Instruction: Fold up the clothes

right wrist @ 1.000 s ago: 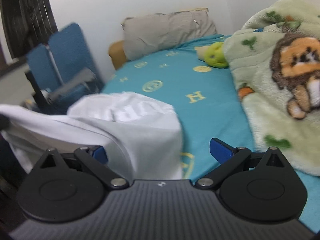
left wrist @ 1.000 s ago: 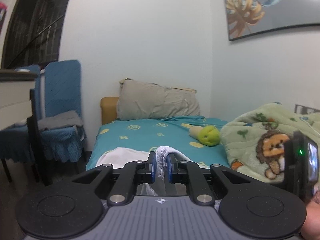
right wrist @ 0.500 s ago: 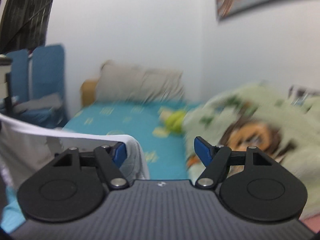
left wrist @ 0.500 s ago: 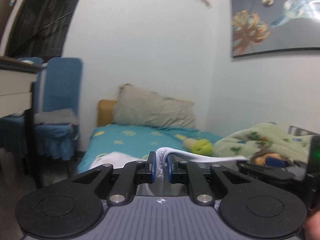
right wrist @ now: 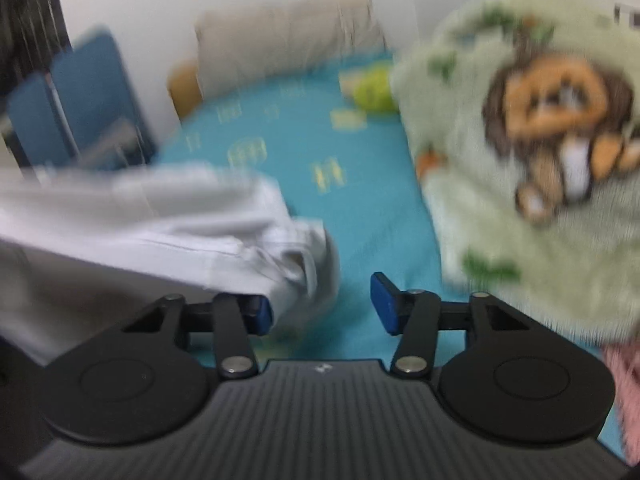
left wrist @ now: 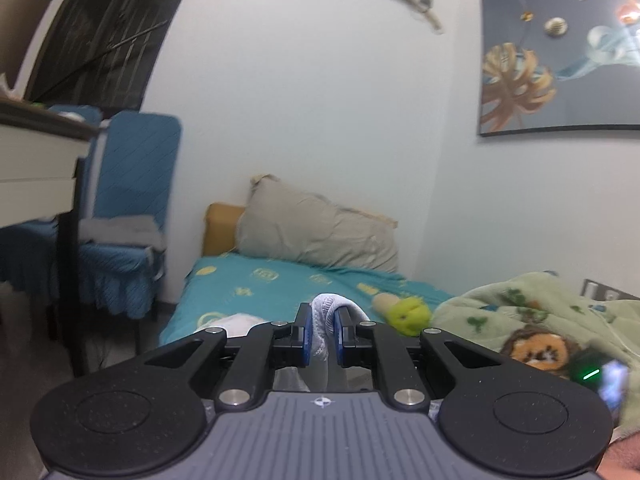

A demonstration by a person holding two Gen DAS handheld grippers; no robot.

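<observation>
My left gripper (left wrist: pixel 322 334) has its fingers pinched on the white shirt (right wrist: pixel 168 224), right gripper (right wrist: pixel 322 312) wide open and empty, so I'd grab the dangling edge above the bed (right wrist: pixel 360 208) before spreading

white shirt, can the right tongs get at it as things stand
Probably yes: the right tongs are open, and the white shirt hangs just past the left fingertip with nothing between. The view is blurred.

A beige rumpled pillow (left wrist: pixel 320 236) is leaning against the plain white wall (left wrist: pixel 312 100) at the head of the teal-sheeted bed (left wrist: pixel 280 284), a blue-covered chair (left wrist: pixel 128 216) standing beside it.
</observation>
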